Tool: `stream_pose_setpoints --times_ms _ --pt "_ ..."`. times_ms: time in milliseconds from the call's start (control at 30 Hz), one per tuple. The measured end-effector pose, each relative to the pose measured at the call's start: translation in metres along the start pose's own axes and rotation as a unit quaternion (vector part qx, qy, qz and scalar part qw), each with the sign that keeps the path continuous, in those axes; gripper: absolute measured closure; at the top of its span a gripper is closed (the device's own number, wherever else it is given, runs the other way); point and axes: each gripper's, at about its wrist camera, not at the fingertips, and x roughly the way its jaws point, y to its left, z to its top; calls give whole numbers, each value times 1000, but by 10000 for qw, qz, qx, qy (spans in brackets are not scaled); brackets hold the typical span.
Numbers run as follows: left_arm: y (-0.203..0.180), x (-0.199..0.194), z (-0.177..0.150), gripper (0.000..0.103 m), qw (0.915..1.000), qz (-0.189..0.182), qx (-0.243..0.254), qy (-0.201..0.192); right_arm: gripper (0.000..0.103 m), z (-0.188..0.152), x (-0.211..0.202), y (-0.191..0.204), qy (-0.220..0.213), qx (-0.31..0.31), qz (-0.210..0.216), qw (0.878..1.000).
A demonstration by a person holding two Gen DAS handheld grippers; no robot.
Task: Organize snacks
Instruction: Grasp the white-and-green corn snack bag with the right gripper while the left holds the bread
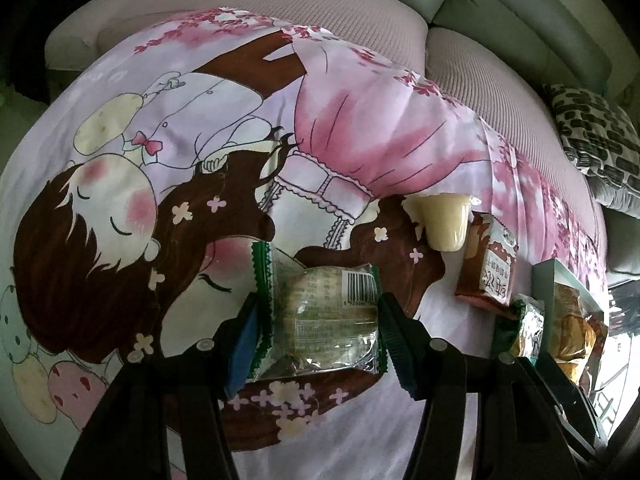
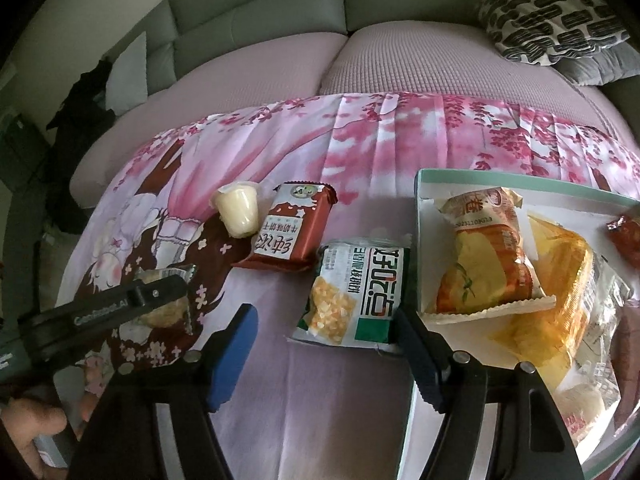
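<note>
A grey-green sofa (image 2: pixel 256 12) fills the back of the room, its wide seat cushions (image 2: pixel 248 76) covered in a pale mauve ribbed fabric, and a black-and-white patterned pillow (image 2: pixel 552 20) leans in the right corner with a grey one beneath it. Spread over the seat is a large printed cloth (image 1: pixel 168 184), pink blossom along its far edge and a cartoon of a sleeping girl with brown hair across the middle; it serves as the working surface. At the right sits a white tray with a teal rim (image 2: pixel 428 184), already holding an orange wrapped cake (image 2: pixel 484 256), a yellow packet (image 2: pixel 560 304) under it and a small red packet (image 2: pixel 624 236) at the far side. Just left of the tray, on the cloth, lies a green-and-white corn snack packet (image 2: pixel 352 292), touching the inner face of one finger of the right gripper (image 2: pixel 324 356), whose jaws are closing with the packet between them but not yet clamped. Further left lie a brown biscuit packet (image 2: pixel 292 228) and, just beside it, a pale jelly cup (image 2: pixel 238 210) tipped on its side. The left gripper (image 1: pixel 316 344) has its jaws clenched on a clear green-edged pastry packet (image 1: pixel 320 320) near the cartoon's hair.
</note>
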Motion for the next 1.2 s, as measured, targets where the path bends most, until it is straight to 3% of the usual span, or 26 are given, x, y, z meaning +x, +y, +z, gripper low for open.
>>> stream_pose_setpoints --times_ms 167,367,533,667,1000,1200 --pt "0 0 0 43 10000 9 -5 9 29 2 3 0 -67 -3 -39 10000" --pt "-2 2 1 43 10000 51 21 14 44 2 5 -1 -84 -46 -187 9998" --pt "-3 3 2 43 9999 85 48 23 45 2 5 1 -59 -88 -143 9998" --pt "-4 4 2 43 9999 105 73 32 52 -2 12 2 87 -99 -153 9998" --pt "-3 5 2 42 9999 104 79 40 50 -2 14 -3 65 167 -48 9998" --pt "-4 9 3 42 9999 73 105 77 40 3 17 -2 31 328 7 9995"
